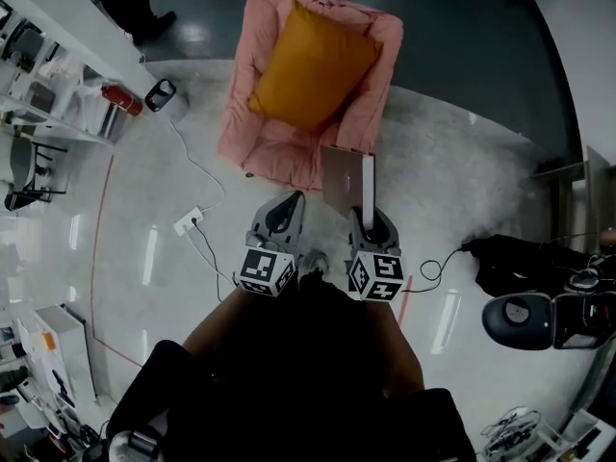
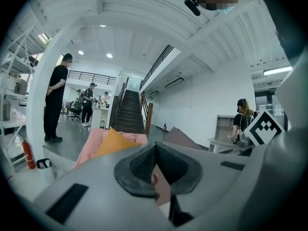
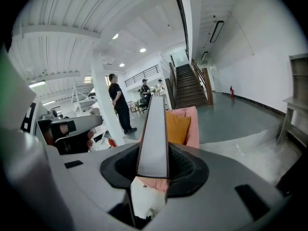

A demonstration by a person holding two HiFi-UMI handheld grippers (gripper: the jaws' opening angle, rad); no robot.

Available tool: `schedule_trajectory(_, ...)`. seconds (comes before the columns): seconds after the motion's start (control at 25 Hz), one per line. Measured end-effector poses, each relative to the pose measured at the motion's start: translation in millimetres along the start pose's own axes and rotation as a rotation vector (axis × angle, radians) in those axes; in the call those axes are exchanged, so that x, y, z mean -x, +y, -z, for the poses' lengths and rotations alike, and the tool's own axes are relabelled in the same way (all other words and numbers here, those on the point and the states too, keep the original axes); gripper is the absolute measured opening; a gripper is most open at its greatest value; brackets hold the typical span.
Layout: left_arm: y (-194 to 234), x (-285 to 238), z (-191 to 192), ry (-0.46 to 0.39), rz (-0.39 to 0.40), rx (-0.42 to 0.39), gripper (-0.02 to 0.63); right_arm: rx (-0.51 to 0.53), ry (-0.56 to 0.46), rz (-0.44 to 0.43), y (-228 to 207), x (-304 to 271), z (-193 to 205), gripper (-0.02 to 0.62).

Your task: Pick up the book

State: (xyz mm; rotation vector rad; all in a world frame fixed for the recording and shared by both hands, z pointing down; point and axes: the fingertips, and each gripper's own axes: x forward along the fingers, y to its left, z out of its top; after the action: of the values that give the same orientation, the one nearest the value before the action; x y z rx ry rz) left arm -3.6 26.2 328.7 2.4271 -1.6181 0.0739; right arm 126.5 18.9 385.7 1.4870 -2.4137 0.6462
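Observation:
The book (image 1: 345,179), with a mauve cover and white page edges, stands on edge in my right gripper (image 1: 367,218), which is shut on its lower end. In the right gripper view its spine (image 3: 154,134) rises straight up between the pads. The book hangs in front of the pink armchair (image 1: 260,142), which holds an orange cushion (image 1: 310,65). My left gripper (image 1: 287,203) is beside it on the left, shut and holding nothing. In the left gripper view its pads (image 2: 144,165) meet, and the book's cover (image 2: 180,138) shows to the right.
A white power strip (image 1: 188,221) with a cable lies on the floor at left. A red fire extinguisher (image 1: 122,99) stands by the white shelves (image 1: 48,75). Black bags and gear (image 1: 525,263) sit at right. A person (image 2: 55,100) stands by a pillar; stairs (image 2: 129,112) rise behind.

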Motion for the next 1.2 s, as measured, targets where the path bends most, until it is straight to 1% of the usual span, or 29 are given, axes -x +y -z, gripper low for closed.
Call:
schedule_trajectory(0.2, 1.6, 6.5, -9.4, -0.008, 0.017, -0.006, 0.009, -0.001, -0.027, 0.006, 13.2, 13.7, -10.1, 0.146)
schedule_trajectory(0.44, 19.2, 24.8, -22.5, -0.015, 0.045, -0.023, 0.009, 0.018, -0.053, 0.023, 44.3, 18.8, -22.8, 0.146)
schedule_trajectory(0.68, 39.0, 45.6, -39.8, -0.033, 0.035, -0.039, 0.009, 0.009, -0.059, 0.026, 78.0, 26.7, -33.0, 0.146)
schedule_trajectory(0.96, 58.0, 66.1, -38.3, -0.027, 0.045, -0.024, 0.009, 0.005, -0.058, 0.014, 116.3, 30.6, -28.8, 0.146)
schedule_trajectory(1.2, 66.0, 78.5, -37.8, -0.034, 0.063, -0.022, 0.009, 0.010, -0.064, 0.014, 134.9, 33.0, -25.7, 0.146)
